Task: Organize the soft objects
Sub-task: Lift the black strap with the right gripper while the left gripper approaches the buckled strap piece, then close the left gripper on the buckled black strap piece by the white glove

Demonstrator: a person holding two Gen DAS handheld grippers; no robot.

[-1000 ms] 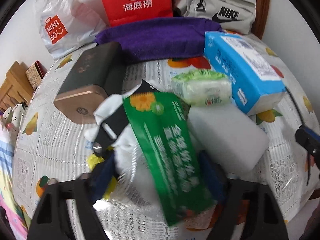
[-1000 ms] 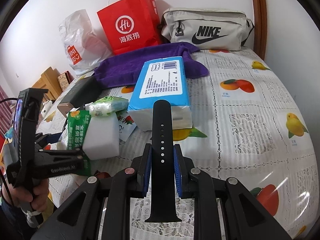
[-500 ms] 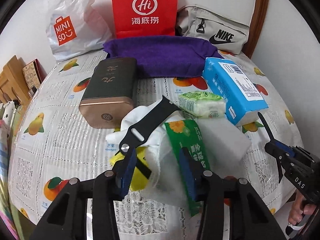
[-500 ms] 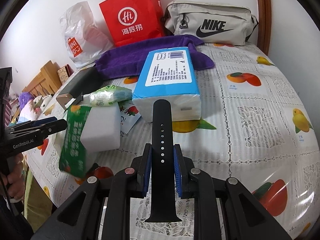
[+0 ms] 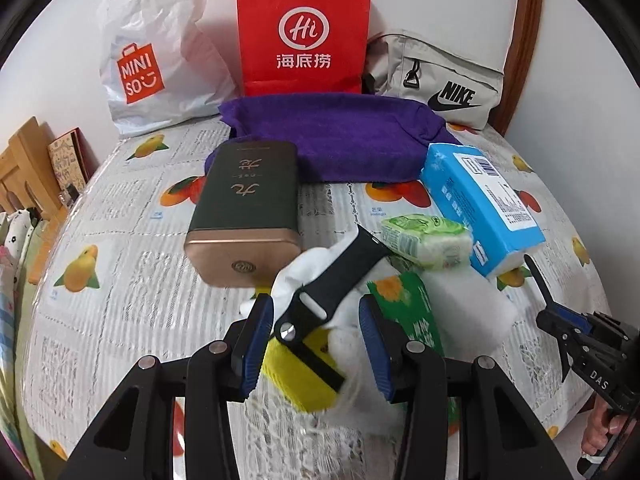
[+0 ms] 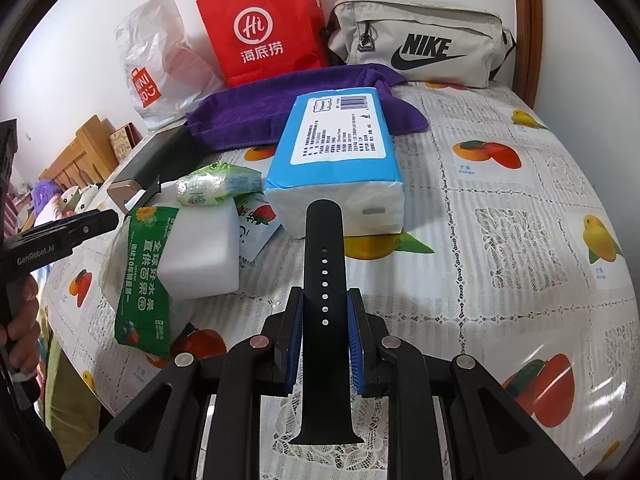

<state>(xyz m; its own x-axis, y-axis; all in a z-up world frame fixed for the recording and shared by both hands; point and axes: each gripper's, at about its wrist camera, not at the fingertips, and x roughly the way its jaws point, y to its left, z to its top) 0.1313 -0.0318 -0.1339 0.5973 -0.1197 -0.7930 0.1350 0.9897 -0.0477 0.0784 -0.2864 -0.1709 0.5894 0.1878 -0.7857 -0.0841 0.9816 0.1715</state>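
My right gripper is shut on a black watch strap that points away over the table. My left gripper is open, with a second black strap piece, a white cloth and a yellow sponge lying between its fingers. A green wipes packet lies on a white foam block to the right; both also show in the right wrist view. A blue tissue pack, a small green tissue packet and a purple towel lie behind.
A dark box with a copper end lies left of the pile. A red paper bag, a white Miniso bag and a grey Nike pouch stand at the back against the wall. Fruit-print tablecloth covers the table.
My left gripper has let go of the green wipes packet and drawn back and up from the pile. The packet now lies on the foam block. My right gripper still holds the strap.
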